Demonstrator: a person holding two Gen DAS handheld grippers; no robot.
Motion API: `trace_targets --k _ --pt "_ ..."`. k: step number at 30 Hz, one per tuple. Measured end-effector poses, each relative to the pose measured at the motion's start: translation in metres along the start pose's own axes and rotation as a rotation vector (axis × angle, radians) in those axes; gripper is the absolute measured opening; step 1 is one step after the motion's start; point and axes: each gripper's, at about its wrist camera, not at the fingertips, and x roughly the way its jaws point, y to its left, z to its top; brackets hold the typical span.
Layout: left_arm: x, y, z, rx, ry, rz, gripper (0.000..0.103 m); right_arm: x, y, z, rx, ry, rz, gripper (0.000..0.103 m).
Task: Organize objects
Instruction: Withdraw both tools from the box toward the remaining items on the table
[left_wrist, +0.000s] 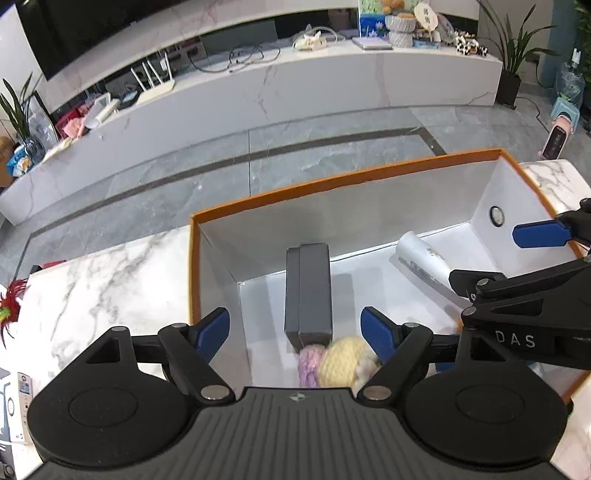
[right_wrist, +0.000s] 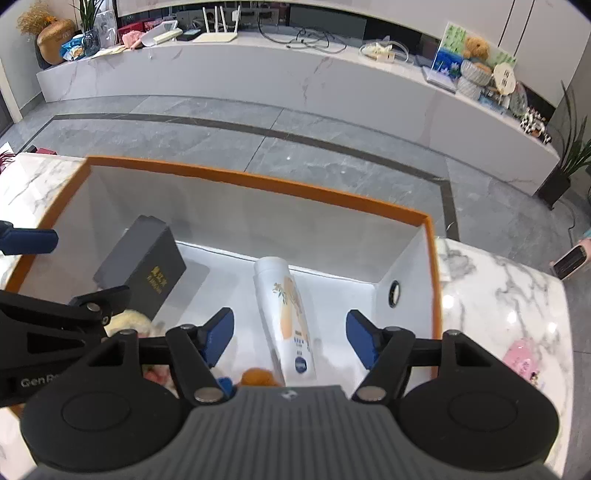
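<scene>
An orange-rimmed box (left_wrist: 332, 181) with a white inside stands on the marble table (left_wrist: 110, 273); it also shows in the right wrist view (right_wrist: 258, 182). Inside lie a dark grey box (left_wrist: 308, 291), a white tube (left_wrist: 424, 262) and yellow and pink knitted balls (left_wrist: 340, 360). My left gripper (left_wrist: 295, 332) is open and empty above the grey box's near end. My right gripper (right_wrist: 290, 338) is open and empty above the white tube (right_wrist: 286, 314). The grey box (right_wrist: 144, 264) lies to its left. An orange fuzzy thing (right_wrist: 258, 376) sits partly hidden under the right gripper.
A red feathery item (left_wrist: 11, 299) lies at the table's left edge. A pink packet (right_wrist: 524, 356) lies on the table right of the box. Beyond the table are grey floor tiles and a long white marble bench (left_wrist: 258, 85) with clutter.
</scene>
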Motion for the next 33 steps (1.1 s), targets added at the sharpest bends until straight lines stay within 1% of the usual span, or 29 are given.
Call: trace_targets --k 5,9,15,18,21,24,27,29,31,33 --pt "-0.033 0.0 -0.016 -0.025 -0.045 0.001 0.092 -0.036 0.005 -0.018 0.024 -0.06 -0.024 0.073" --pt "-0.064 -0.005 -0.036 -0.047 -0.091 0.003 0.092 -0.067 0.007 -0.04 0.05 -0.11 -0.028 0.075" --pt "-0.104 -0.013 -0.081 -0.081 -0.129 -0.029 0.093 -0.11 0.011 -0.093 0.081 -0.161 -0.004 0.076" --pt "-0.119 -0.019 -0.108 -0.086 -0.154 -0.037 0.099 -0.125 0.009 -0.125 0.119 -0.192 0.005 0.081" --pt "-0.124 -0.021 -0.131 -0.104 -0.167 -0.062 0.1 -0.133 0.007 -0.157 0.151 -0.213 0.026 0.084" --pt "-0.123 -0.022 -0.155 -0.127 -0.173 -0.094 0.1 -0.134 0.01 -0.18 0.145 -0.212 0.046 0.085" --pt "-0.116 -0.027 -0.174 -0.128 -0.163 -0.111 0.1 -0.129 0.007 -0.195 0.146 -0.191 0.072 0.085" --pt "-0.11 -0.033 -0.184 -0.107 -0.175 -0.134 0.101 -0.125 0.004 -0.202 0.141 -0.175 0.083 0.085" --pt "-0.102 -0.038 -0.19 -0.094 -0.183 -0.181 0.1 -0.122 0.0 -0.209 0.127 -0.163 0.085 0.086" --pt "-0.093 -0.044 -0.195 -0.065 -0.169 -0.233 0.1 -0.119 -0.005 -0.215 0.112 -0.148 0.08 0.087"
